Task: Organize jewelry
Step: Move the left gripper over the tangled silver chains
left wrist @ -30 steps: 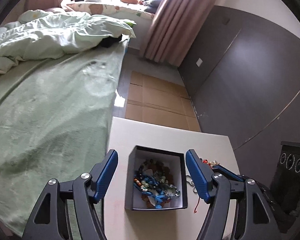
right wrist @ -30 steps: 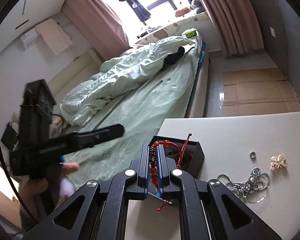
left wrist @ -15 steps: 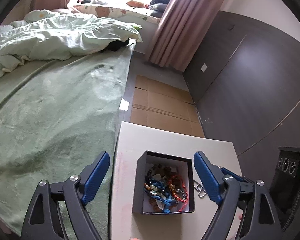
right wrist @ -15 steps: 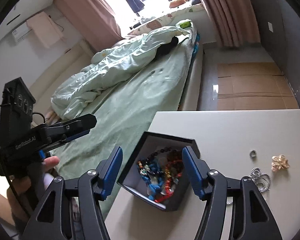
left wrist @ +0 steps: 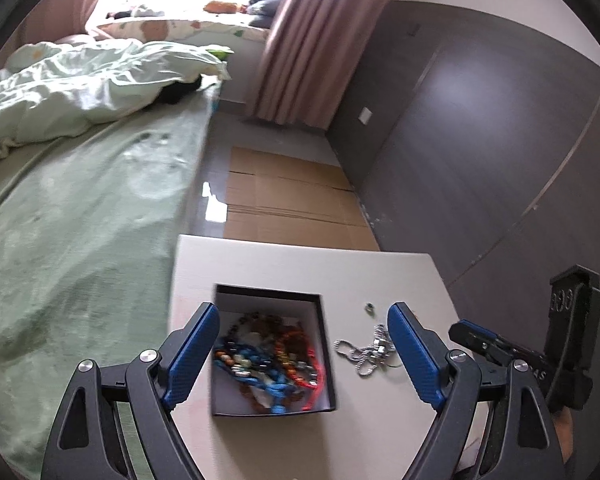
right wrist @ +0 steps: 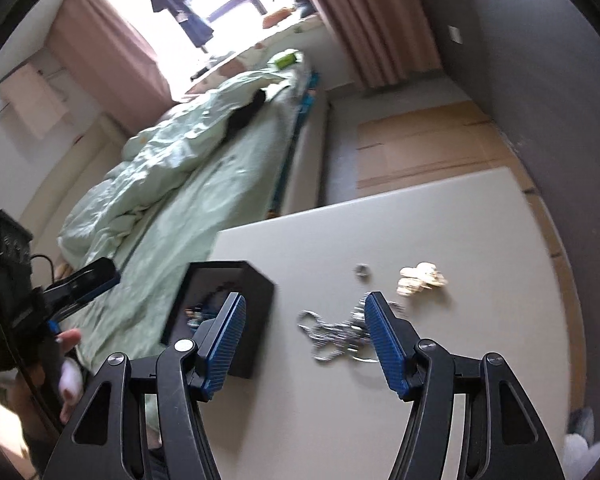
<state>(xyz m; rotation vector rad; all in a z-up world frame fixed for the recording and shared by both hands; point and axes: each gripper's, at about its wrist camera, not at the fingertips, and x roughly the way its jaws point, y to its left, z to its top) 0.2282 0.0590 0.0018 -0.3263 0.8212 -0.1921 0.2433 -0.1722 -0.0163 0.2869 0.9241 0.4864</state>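
A black box with a white inside stands on the white table. It holds several bead bracelets, blue, red and brown. My left gripper is open and empty, its jaws to either side of the box and above it. A silver chain and a small silver ring lie right of the box. In the right wrist view my right gripper is open and empty over the silver chain, with the box to its left, the ring and a gold ornament beyond.
A bed with green sheets runs along the table's left side. Flat cardboard lies on the floor past the table's far edge. A dark wall stands to the right. The other hand-held gripper shows at the right.
My right gripper opened and let the red bracelet fall into the box, then moved right to over the silver chain. My left gripper drew back a little, staying open.
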